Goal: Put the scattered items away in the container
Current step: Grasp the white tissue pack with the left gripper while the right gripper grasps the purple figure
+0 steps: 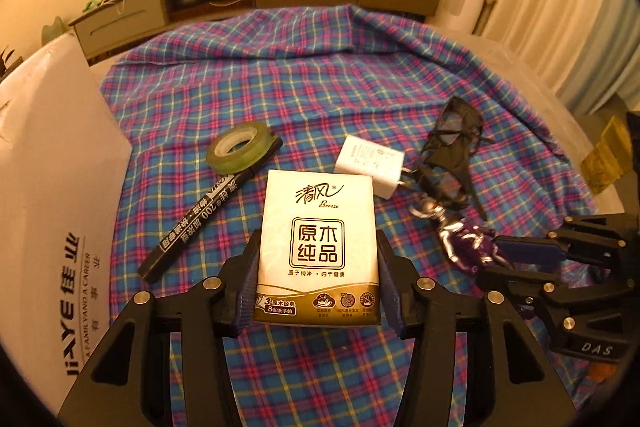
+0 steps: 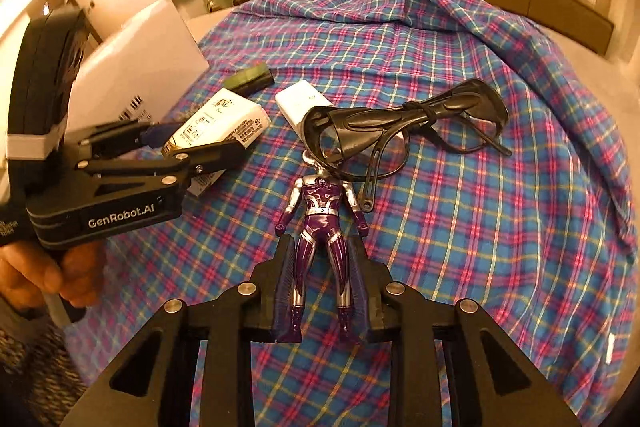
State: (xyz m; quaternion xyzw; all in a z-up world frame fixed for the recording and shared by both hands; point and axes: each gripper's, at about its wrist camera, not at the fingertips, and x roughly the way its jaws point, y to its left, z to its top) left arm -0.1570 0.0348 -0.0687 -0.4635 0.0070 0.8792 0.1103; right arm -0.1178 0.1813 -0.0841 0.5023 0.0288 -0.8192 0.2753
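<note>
My left tool (image 1: 318, 259) has its blue pads against both sides of a cream tissue pack (image 1: 318, 231) with gold print, lying near me on the plaid-covered surface (image 1: 280, 75). My right tool (image 2: 320, 287) is clamped on the legs of a purple and silver figure (image 2: 322, 227), whose head lies under black goggles (image 2: 404, 123). A white charger (image 1: 370, 163), a tape roll (image 1: 238, 147) and a black marker (image 1: 204, 211) lie beyond. The white box (image 1: 52, 187) at far left is probably the container. Both tools angle downward.
</note>
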